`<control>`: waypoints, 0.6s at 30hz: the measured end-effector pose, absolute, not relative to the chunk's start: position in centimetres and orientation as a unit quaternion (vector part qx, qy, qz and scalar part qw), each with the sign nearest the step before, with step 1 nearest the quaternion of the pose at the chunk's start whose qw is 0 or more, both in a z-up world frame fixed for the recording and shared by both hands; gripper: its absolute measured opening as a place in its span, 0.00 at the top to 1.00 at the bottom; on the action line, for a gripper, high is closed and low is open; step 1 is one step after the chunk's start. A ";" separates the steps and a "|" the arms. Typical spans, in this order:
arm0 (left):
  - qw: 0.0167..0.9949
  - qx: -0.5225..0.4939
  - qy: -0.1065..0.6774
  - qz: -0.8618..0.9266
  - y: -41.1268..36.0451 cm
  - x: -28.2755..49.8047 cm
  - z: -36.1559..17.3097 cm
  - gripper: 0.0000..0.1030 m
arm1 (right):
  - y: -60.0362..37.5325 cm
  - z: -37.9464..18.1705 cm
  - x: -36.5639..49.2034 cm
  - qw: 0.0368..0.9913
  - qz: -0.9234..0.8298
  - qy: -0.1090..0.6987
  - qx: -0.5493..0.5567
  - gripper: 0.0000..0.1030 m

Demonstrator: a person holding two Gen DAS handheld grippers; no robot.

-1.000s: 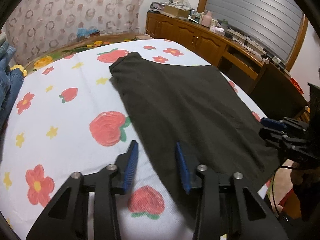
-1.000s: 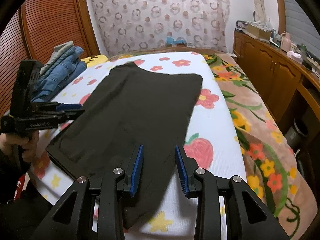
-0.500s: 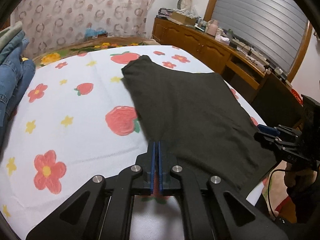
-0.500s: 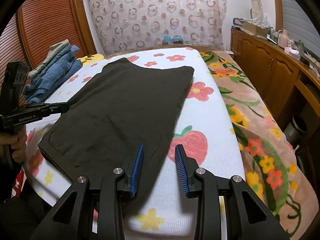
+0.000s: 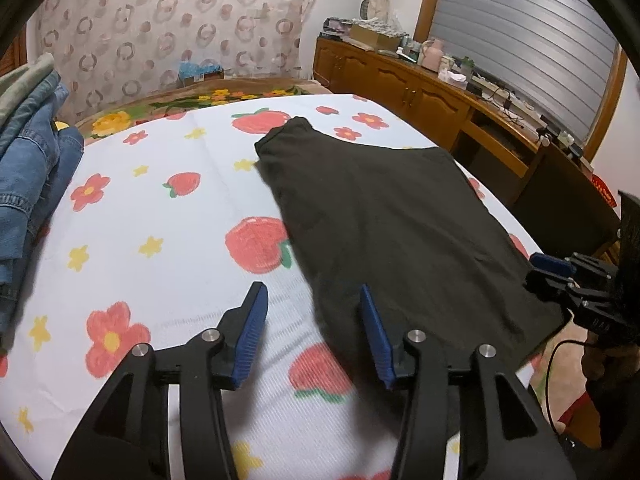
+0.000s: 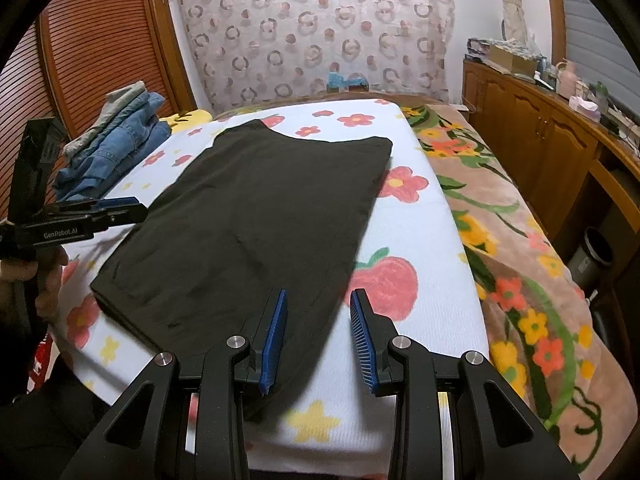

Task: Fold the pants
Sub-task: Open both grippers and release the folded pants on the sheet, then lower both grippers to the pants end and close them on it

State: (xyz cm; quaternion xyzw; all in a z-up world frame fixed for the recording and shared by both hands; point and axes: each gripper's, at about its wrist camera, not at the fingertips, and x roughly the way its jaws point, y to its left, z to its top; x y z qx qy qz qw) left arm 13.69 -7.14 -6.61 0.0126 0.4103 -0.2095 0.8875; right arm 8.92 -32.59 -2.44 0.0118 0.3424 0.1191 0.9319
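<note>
A: Left gripper [image 5: 312,322] was pinched shut a moment ago — jaws opening now, nothing between them, over the pants' [image 5: 384,216] near edge.

B: Right gripper [image 6: 318,334] spread, empty. Pants flat on the sheet [image 6: 424,240]; near corner hidden behind fingers — open sheet both sides.

The left gripper [image 5: 310,316] points downward, its jaws opening, with nothing pressed between the blue pads [image 5: 252,326]. The right gripper [image 6: 318,332] also tilts down, its jaws parted and gripping nothing. From the right wrist view, a hand [image 6: 24,284] grips the left gripper's handle at the left edge. From the left wrist view, the right gripper sits at the right edge.
</note>
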 end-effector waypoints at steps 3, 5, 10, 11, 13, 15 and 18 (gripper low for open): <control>0.888 0.014 0.408 -0.212 -7.3 12.4 -6.4 0.52 | -32.4 -2.2 8.1 0.932 0.126 0.340 0.011 0.67; 0.886 0.015 0.409 -0.219 -7.4 11.6 -6.3 0.52 | -32.3 -2.3 7.7 0.931 0.129 0.342 0.008 0.67; 0.884 0.024 0.404 -0.236 -7.9 10.0 -6.2 0.49 | -32.3 -2.6 7.3 0.928 0.125 0.351 0.005 0.64; 0.885 0.029 0.403 -0.231 -8.0 9.8 -6.2 0.39 | -32.2 -2.7 7.3 0.928 0.125 0.352 0.006 0.64; 0.887 0.030 0.401 -0.229 -8.0 9.5 -6.3 0.24 | -32.2 -2.8 7.1 0.927 0.125 0.355 0.006 0.64; 0.885 0.034 0.403 -0.229 -8.1 9.2 -6.5 0.23 | -32.1 -2.8 7.0 0.926 0.126 0.356 0.004 0.64; 0.886 0.036 0.403 -0.228 -8.2 8.8 -6.6 0.23 | -31.9 -2.7 6.7 0.925 0.127 0.357 0.000 0.63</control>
